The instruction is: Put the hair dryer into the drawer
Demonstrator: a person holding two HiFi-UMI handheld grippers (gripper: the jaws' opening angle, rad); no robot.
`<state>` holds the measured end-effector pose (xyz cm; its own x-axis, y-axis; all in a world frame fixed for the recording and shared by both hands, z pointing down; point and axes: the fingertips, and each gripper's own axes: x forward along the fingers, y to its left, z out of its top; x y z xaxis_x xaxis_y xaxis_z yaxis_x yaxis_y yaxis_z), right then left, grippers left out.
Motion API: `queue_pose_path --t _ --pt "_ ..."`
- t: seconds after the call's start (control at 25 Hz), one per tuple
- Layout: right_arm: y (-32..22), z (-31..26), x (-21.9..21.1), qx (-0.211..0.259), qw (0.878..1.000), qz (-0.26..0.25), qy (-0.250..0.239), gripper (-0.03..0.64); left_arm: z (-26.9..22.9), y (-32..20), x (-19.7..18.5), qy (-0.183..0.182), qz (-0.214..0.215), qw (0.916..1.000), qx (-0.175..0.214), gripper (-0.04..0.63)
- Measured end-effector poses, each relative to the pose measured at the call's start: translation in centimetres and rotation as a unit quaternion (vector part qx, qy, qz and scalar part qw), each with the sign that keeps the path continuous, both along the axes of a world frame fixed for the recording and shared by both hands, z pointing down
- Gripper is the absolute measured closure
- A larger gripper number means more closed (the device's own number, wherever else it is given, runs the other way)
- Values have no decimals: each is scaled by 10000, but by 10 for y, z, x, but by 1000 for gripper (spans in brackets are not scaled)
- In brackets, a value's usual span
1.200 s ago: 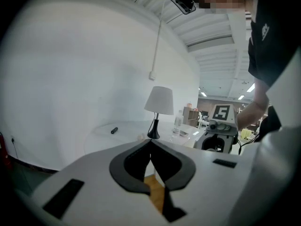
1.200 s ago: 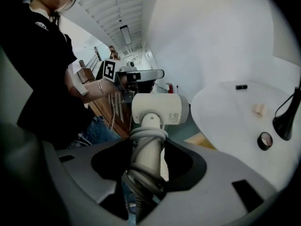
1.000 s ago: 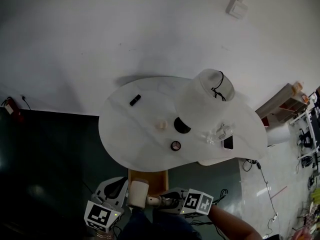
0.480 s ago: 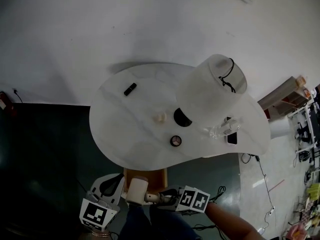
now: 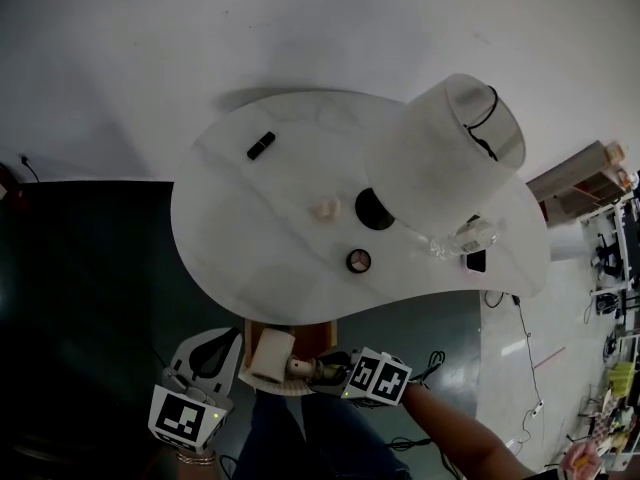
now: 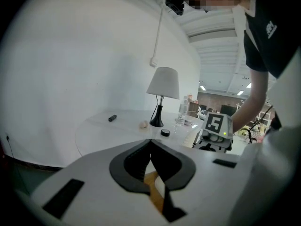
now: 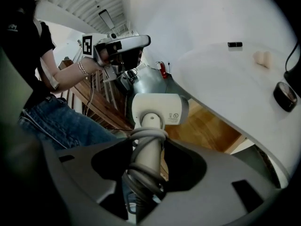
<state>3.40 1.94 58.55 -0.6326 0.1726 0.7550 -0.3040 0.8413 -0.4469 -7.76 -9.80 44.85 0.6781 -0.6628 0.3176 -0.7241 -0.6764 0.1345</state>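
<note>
So the right gripper [image 7: 148, 147] is clamping down on the handle of the hair dryer [image 5: 268, 358], jaws squeezing it right over the cord [image 7: 143, 138] that's wrapped round it. The barrel end is sticking out past the jaws, and it's hanging over the front of the open wooden drawer [image 5: 300, 330] that's poking out from under the table [image 5: 230, 258]. It doesn't look set down, though I can't tell for sure. The left gripper [image 5: 205, 363] is sitting just beside it on the left with its jaws pressed together and nothing in them. My worry is that the heavy end is hanging far out from the grip, so the handle could be twisting in the jaws, and those cord loops are giving the pads something slippery to bite on. A loop could also be snagging on the drawer's front rim on the way in. Headroom is the tight bit: the table's edge is hanging right over the back of the drawer, so pushing in too high is going to bump the barrel on it. There's open room toward the person and to the right, while the left side is crowded by the other gripper. The lamp [image 5: 440, 158] and the small stuff on top are sitting well away.
</note>
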Motion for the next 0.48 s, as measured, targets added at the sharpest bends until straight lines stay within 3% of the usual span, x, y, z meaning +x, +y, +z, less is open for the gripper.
queue_pose_path --t 0.48 --pt "-13 37 -2 422 9969 31 657 388 22 -2 -4 -36 -182 9994 -291 580"
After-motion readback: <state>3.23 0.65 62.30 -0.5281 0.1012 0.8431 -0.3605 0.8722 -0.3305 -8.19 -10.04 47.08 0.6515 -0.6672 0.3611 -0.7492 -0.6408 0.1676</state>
